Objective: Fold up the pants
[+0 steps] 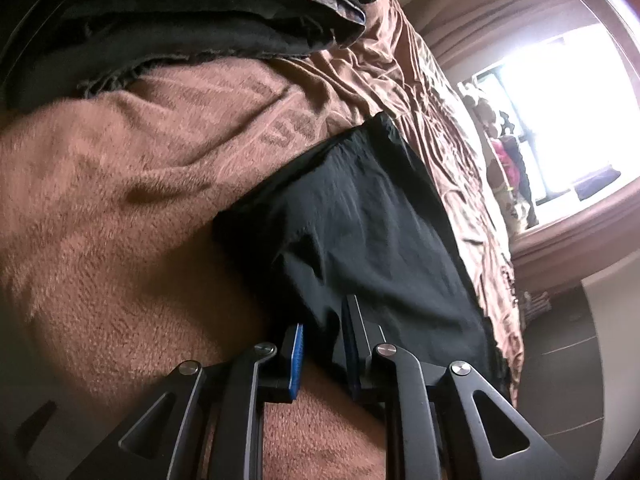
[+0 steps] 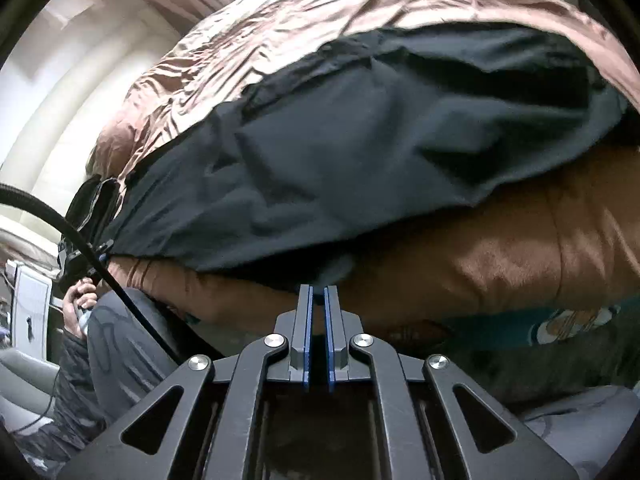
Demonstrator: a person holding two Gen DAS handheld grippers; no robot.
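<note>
I am seeing the bed [image 1: 420, 92], under a brown blanket [image 1: 120, 200], carrying the dark pants [image 2: 340, 140] spread across it. My left gripper [image 1: 324, 344] is pinching the pants' edge; my right gripper [image 2: 317, 300] is clamping their hem, fingers nearly closed.

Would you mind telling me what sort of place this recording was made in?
Most likely a bedroom: the black pants lie on a bed spread with a wrinkled brown satin sheet and a fuzzy brown blanket, beside a bright window.
</note>
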